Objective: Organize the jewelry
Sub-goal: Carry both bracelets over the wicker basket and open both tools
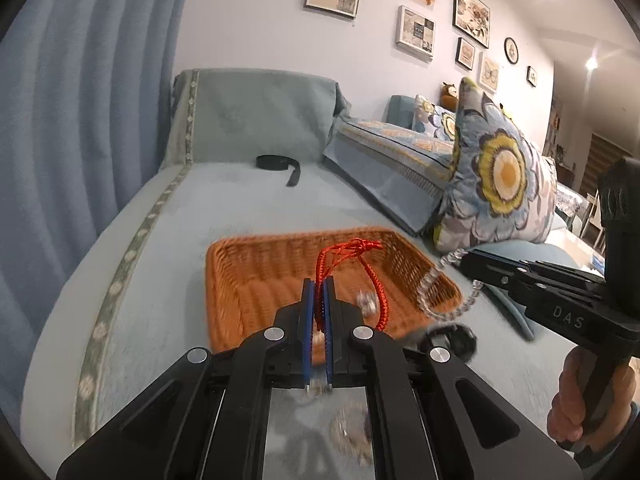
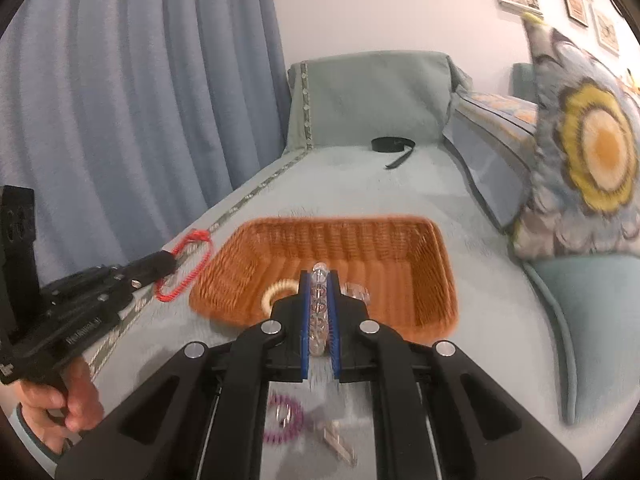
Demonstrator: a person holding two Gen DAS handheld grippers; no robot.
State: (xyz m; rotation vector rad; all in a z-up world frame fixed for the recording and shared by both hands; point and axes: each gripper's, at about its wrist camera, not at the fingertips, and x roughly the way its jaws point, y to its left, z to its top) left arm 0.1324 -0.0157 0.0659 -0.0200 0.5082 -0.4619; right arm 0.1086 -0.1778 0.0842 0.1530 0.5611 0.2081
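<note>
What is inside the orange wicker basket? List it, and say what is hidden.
Inside the basket, a cream ring and a clear piece lie near the front. The right tool, shut on a clear bead bracelet, covers the floor between them, so more could lie there.

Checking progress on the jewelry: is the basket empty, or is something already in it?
Not empty. The basket holds a cream ring and a small clear piece; blur hides what they are.
</note>
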